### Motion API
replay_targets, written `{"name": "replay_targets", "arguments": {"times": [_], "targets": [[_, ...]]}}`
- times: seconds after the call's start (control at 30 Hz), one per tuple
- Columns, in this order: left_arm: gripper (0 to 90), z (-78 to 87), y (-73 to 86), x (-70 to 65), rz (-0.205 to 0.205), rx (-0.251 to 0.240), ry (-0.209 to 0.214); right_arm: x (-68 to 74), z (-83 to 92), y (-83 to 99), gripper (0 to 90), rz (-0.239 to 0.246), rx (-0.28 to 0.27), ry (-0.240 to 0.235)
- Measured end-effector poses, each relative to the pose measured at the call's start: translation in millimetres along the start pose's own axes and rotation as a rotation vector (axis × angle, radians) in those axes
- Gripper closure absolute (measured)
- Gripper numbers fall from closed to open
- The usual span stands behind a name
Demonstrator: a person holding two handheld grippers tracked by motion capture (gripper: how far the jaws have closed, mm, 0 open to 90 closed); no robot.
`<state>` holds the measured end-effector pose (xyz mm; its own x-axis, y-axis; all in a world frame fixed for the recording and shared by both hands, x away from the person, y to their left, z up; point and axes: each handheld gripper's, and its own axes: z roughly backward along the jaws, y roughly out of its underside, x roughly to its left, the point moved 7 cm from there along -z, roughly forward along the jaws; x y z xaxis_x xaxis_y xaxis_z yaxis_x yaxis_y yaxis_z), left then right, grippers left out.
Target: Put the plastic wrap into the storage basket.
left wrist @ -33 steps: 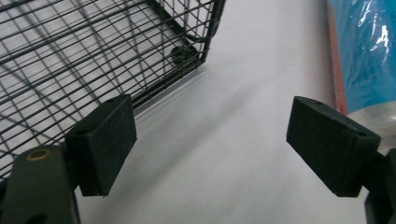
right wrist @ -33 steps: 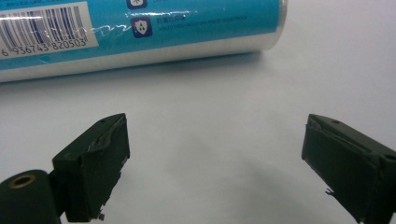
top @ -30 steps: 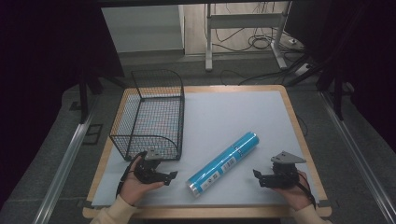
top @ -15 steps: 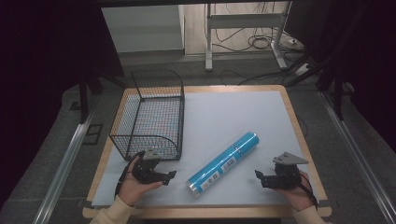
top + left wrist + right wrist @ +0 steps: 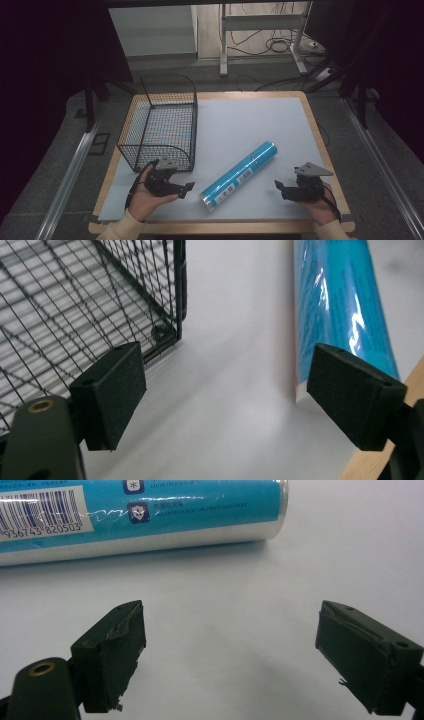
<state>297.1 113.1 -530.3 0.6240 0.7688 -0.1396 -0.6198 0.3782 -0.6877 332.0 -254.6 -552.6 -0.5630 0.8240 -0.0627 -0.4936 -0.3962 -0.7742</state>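
Note:
A long blue tube (image 5: 239, 175) with a barcode label lies slantwise on the white table top (image 5: 240, 120), near the front. My left gripper (image 5: 186, 188) is held just left of the tube's near end, jaws open and empty. In the left gripper view the tube (image 5: 340, 305) runs past the right jaw, and my left gripper (image 5: 225, 400) spans bare table. My right gripper (image 5: 278, 186) is held right of the tube, open and empty. In the right gripper view the tube (image 5: 150, 515) lies across the top, beyond my right gripper (image 5: 230, 655).
A black wire basket (image 5: 167, 77) stands at the table's left, its near corner (image 5: 170, 335) just ahead of the left jaw. The wooden table edge (image 5: 390, 450) runs close under the left gripper. Metal rails (image 5: 65, 175) flank the table.

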Motion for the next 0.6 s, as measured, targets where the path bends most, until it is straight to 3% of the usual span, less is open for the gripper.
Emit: {"name": "replay_targets", "arguments": {"times": [0.6], "targets": [[16.4,2.0,-26.6,-17.9,-0.052,-0.003,0.040,-0.6,4.3,1.7,13.5,0.005,-0.007,0.017]]}}
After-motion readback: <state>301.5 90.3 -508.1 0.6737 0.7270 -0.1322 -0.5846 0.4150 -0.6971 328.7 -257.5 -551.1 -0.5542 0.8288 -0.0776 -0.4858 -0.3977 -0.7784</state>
